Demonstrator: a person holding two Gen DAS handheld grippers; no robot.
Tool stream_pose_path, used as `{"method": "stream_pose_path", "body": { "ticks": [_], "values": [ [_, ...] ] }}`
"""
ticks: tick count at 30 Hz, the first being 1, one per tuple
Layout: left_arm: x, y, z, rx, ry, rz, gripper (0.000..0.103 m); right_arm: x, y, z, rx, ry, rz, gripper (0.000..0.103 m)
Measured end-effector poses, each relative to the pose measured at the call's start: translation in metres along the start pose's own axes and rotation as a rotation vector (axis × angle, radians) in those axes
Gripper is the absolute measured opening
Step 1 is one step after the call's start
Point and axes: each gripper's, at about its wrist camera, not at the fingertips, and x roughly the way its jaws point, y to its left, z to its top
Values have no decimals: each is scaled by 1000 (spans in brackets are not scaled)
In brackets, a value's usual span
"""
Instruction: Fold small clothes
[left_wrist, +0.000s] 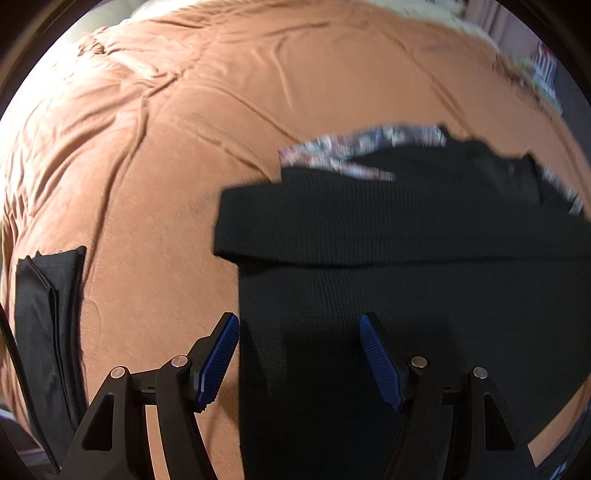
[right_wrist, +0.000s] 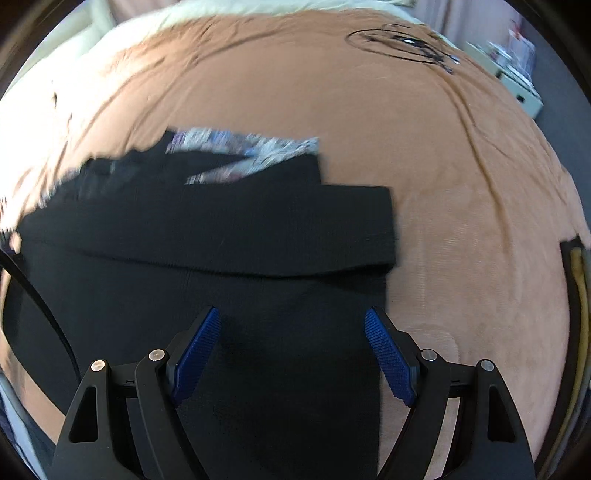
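Both hand-held grippers (left_wrist: 299, 328) (right_wrist: 291, 323) gape empty over black garment (left_wrist: 369, 258); folded dark cloth (left_wrist: 48, 295) nearby.

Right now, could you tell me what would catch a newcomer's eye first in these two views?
A black ribbed garment lies folded over itself on the rust-orange bedspread, with patterned fabric peeking out at its far edge. The open left gripper and right gripper hang over its near corners, blue pads empty.

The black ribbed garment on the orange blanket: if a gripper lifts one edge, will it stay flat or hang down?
The black ribbed garment would probably hang down: it already lies folded over itself in a soft band. Its knit looks thin, so likely light. On the orange blanket, which looks fuzzy, it may drag rather than slide.
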Motion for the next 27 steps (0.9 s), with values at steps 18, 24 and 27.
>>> {"method": "stream_pose_path", "body": {
  "ticks": [18, 24, 27],
  "values": [
    [34, -3, 76, -34, -61, 116, 90, 61, 16, 69, 45, -57, -103, 79],
    [40, 1, 109, -46, -88, 149, 90, 74, 12, 97, 79, -81, -128, 79],
    [47, 0, 128, -72, -98, 154, 90, 84, 12, 114, 107, -87, -151, 79]
  ]
}}
